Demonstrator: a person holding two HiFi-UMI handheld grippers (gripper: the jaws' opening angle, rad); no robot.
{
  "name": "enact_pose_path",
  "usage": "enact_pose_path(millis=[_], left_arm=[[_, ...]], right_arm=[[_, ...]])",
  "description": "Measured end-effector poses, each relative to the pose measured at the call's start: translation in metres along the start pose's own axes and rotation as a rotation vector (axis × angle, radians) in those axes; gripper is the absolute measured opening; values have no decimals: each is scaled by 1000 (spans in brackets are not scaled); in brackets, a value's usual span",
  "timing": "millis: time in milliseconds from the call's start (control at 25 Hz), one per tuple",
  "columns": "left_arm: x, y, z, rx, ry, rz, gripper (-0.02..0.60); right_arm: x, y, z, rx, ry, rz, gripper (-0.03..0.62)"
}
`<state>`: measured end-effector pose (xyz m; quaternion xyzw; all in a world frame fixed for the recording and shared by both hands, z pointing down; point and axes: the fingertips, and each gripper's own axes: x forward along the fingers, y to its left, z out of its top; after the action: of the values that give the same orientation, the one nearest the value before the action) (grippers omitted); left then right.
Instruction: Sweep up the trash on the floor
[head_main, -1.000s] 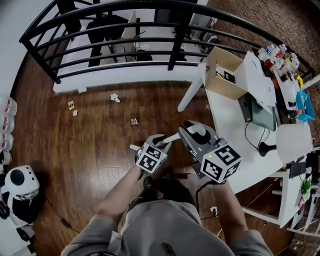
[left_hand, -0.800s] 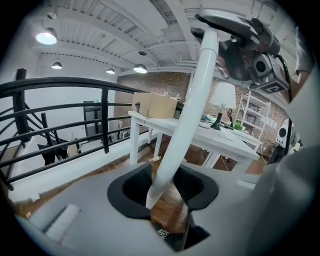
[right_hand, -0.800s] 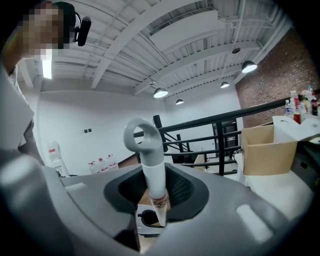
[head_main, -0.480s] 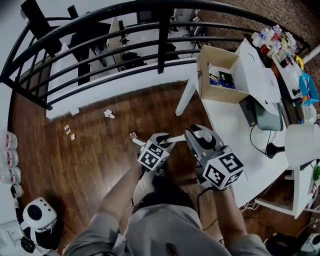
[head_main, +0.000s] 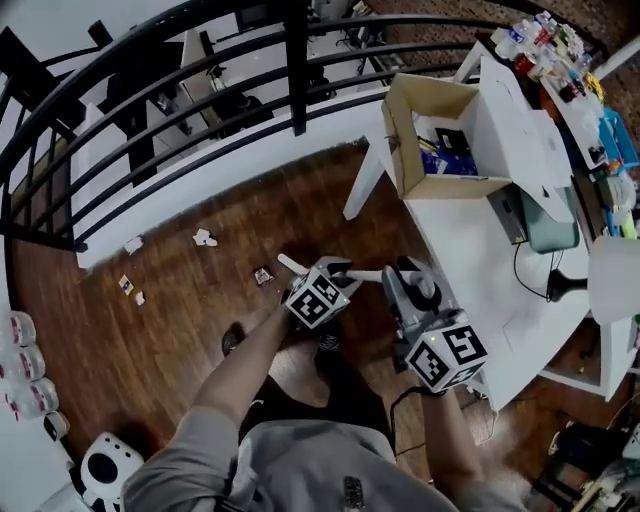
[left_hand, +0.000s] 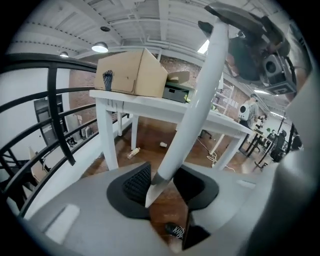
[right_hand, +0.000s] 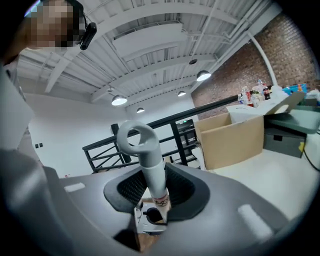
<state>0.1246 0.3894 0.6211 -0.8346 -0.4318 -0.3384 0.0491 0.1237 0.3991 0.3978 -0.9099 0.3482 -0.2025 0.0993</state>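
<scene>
Right gripper (right_hand: 152, 192): jaws part-open, clamped on white handle (right_hand: 150, 165). Left gripper (left_hand: 162, 187): jaws just opening, handle tip between pads. Handle axis runs left-right. Trash scraps (head_main: 204, 238) on floor (head_main: 180, 330), left and far. Left gripper nearer.

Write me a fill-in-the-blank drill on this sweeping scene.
1. The right tongs grip a white handle whose top end forms a ____.
2. The cardboard box stands on the white ____.
3. Trash scraps lie on the ____ floor.
4. The railing is painted ____.

Missing words: ring; table; wooden; black.
</scene>
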Motion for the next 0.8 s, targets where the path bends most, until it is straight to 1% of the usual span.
enact_pose_path(millis=[160, 240, 320, 400, 440, 600, 720, 800], left_arm=[[6, 9, -39, 52, 24, -96, 140], [5, 8, -58, 81, 27, -161, 140], [-1, 6, -74, 91, 19, -224, 142], [-10, 5, -85, 109, 13, -267, 146], [-15, 6, -89, 126, 15, -282, 146], [-42, 10, -111, 173, 47, -325, 147], [-67, 21, -126, 173, 62, -339, 147], [-85, 33, -138, 169, 71, -339, 146]], right_arm=[[16, 4, -36, 56, -22, -123, 95], [19, 11, -51, 82, -43, -211, 94], [18, 20, -64, 119, -78, -309, 94], [15, 28, -72, 164, -109, -395, 94], [14, 33, -76, 181, -118, -424, 94], [20, 67, -89, 198, -131, -467, 94], [35, 93, -92, 207, -139, -482, 94], [49, 111, -94, 208, -134, -476, 94]])
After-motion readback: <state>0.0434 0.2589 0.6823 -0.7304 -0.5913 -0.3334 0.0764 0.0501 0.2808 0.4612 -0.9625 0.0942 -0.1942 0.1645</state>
